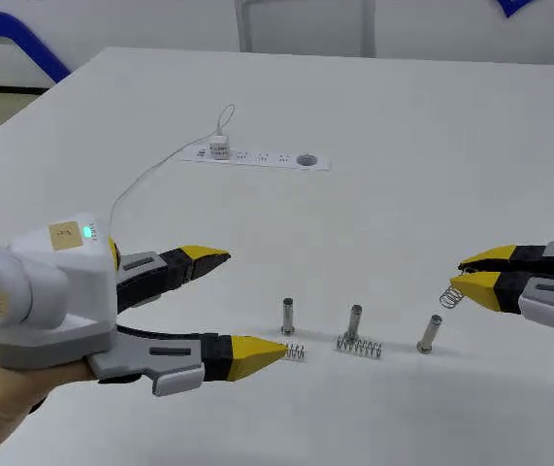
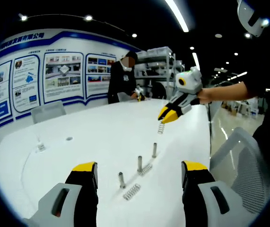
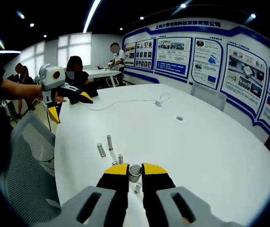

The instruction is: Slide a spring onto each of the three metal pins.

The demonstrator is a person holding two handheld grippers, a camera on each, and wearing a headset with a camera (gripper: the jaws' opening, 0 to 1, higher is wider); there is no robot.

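White worktop point(image 1: 383, 126), wide and mostly bare. Toward its near side, three metal pins upright in a row: first pin point(image 1: 288, 316), middle pin point(image 1: 354, 320), third pin point(image 1: 430, 332). All three apparently bare, with no coil seen round any shaft. Flat at the foot of the first pin, a short spring point(image 1: 297, 351), partly hidden behind a yellow jaw tip. Flat against the base of the middle pin, a long spring point(image 1: 359, 346). Off the table, just above and beside the third pin, a held spring point(image 1: 451, 295), pinched at one end by the right gripper point(image 1: 468, 275) and seen end-on between the tips in the right gripper view. Left gripper point(image 1: 253, 303) spread wide, grasping nothing, aimed at the row from the opposite side, lower tip near the short spring.

Judged progress: nothing threaded so far, all three pins left to fit. Held spring closest to going on, likely onto the third pin.

Further back, a power strip point(image 1: 257, 157) with a white cable point(image 1: 146, 175). Beyond the table, wall posters point(image 3: 201, 52) and a person point(image 2: 125, 78) standing at the far end.
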